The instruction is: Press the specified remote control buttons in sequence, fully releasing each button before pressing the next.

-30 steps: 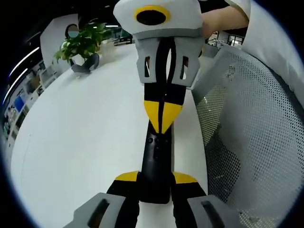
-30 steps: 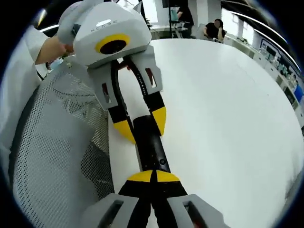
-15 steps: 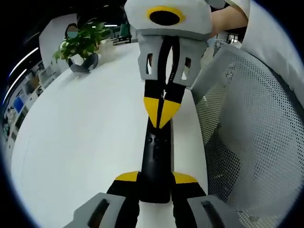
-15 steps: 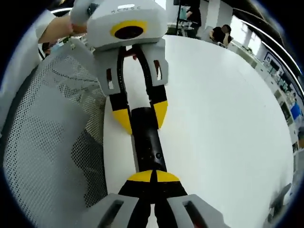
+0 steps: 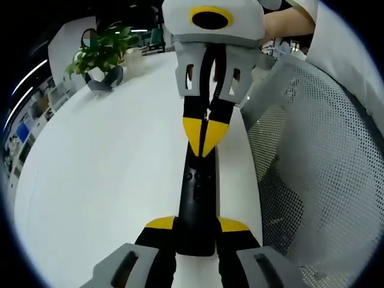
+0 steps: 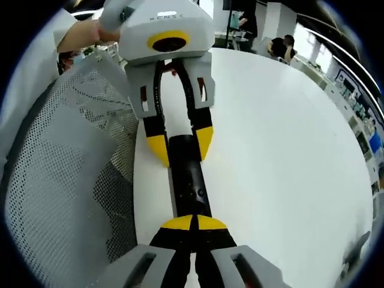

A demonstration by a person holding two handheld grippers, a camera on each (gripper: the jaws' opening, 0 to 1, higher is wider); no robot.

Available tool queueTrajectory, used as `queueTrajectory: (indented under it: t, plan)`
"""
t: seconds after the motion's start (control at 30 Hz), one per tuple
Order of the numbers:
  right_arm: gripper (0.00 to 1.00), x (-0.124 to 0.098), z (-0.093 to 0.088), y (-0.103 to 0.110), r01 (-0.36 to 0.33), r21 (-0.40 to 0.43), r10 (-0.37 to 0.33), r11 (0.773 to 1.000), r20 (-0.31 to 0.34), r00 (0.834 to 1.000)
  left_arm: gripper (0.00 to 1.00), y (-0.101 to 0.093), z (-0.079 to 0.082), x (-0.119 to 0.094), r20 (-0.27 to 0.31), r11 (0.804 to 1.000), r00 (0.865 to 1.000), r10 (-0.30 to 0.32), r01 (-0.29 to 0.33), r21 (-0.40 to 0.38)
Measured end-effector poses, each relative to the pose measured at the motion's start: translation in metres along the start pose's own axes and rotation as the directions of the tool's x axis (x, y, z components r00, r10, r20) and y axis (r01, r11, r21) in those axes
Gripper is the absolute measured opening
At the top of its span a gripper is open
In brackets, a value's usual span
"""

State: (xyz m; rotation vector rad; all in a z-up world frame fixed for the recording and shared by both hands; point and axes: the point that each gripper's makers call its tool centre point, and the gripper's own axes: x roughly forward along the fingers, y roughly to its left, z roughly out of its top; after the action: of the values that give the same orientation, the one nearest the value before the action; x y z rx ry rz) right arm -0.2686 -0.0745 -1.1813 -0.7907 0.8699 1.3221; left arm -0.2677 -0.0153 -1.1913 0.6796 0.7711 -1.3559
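Since a second ago our right gripper [image 5: 204, 135] has slid slightly farther up the remote [image 5: 198, 204], tips closed together and resting on its face. Over the white table [image 5: 102, 174], beside a mesh chair [image 5: 318, 168], our left gripper [image 5: 197, 231] clamps the remote's near end. We judge one press underway; next we must lift fully clear before the following button.

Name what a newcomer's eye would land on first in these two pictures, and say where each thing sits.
A slim black remote control lies on the white table, clamped at one end by the left gripper. The right gripper, jaws shut, presses its tips onto the remote's far end. A grey mesh chair back stands beside the table.
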Motion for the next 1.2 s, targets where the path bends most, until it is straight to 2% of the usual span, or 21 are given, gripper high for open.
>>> queueTrajectory:
  t: [0.37, 0.5, 0.6, 0.67, 0.73, 0.77, 0.83, 0.93, 1.0, 1.13, 1.2]
  plan:
    - [0.0, 0.0, -0.004, 0.0, 0.029, -0.044, -0.03, 0.999, -0.024, 0.999, 0.24, 0.0, 0.0, 0.0, 0.004, 1.0, 1.0, 0.0, 0.0, -0.002]
    - [0.0, 0.001, -0.003, 0.0, 0.068, -0.106, -0.071, 0.992, -0.024, 0.997, 0.24, 0.001, 0.0, 0.001, -0.014, 1.0, 1.0, -0.002, 0.002, 0.003]
    - [0.0, 0.0, -0.003, -0.001, 0.075, -0.094, -0.076, 0.993, -0.012, 0.997, 0.24, 0.001, 0.0, 0.001, -0.02, 1.0, 1.0, -0.002, 0.002, 0.004]
    - [0.0, 0.0, -0.003, -0.002, 0.072, -0.065, -0.072, 0.995, 0.004, 0.997, 0.24, 0.001, 0.0, 0.0, -0.016, 1.0, 1.0, -0.001, 0.001, 0.001]
    - [0.0, 0.0, -0.002, -0.003, 0.068, -0.01, -0.067, 0.998, 0.038, 0.997, 0.24, 0.001, 0.0, 0.0, -0.014, 1.0, 1.0, 0.0, 0.0, -0.002]
    - [0.0, -0.001, -0.002, -0.003, 0.067, 0.043, -0.069, 0.997, 0.065, 0.995, 0.24, 0.001, 0.0, 0.001, -0.015, 1.0, 1.0, 0.001, -0.001, -0.003]
    - [0.0, -0.002, -0.001, -0.003, 0.06, 0.116, -0.073, 0.991, 0.109, 0.991, 0.24, 0.001, 0.0, 0.001, -0.018, 1.0, 1.0, 0.001, -0.001, -0.001]
    - [0.0, -0.003, -0.001, -0.004, 0.042, 0.21, -0.071, 0.977, 0.132, 0.989, 0.24, 0.0, 0.0, 0.0, -0.022, 1.0, 1.0, 0.0, 0.0, 0.002]
    - [0.0, -0.003, 0.0, -0.004, 0.044, 0.195, -0.071, 0.98, 0.131, 0.989, 0.24, 0.0, 0.0, 0.0, -0.024, 1.0, 1.0, 0.001, -0.001, 0.002]
    - [0.0, 0.0, 0.002, -0.002, 0.081, 0.076, -0.089, 0.994, 0.103, 0.991, 0.24, 0.001, 0.0, 0.0, -0.022, 1.0, 1.0, 0.001, -0.001, -0.001]
    - [0.0, 0.002, 0.006, 0.0, 0.073, 0.063, -0.079, 0.995, 0.106, 0.991, 0.24, 0.001, 0.0, 0.0, -0.022, 1.0, 1.0, 0.001, -0.001, 0.0]
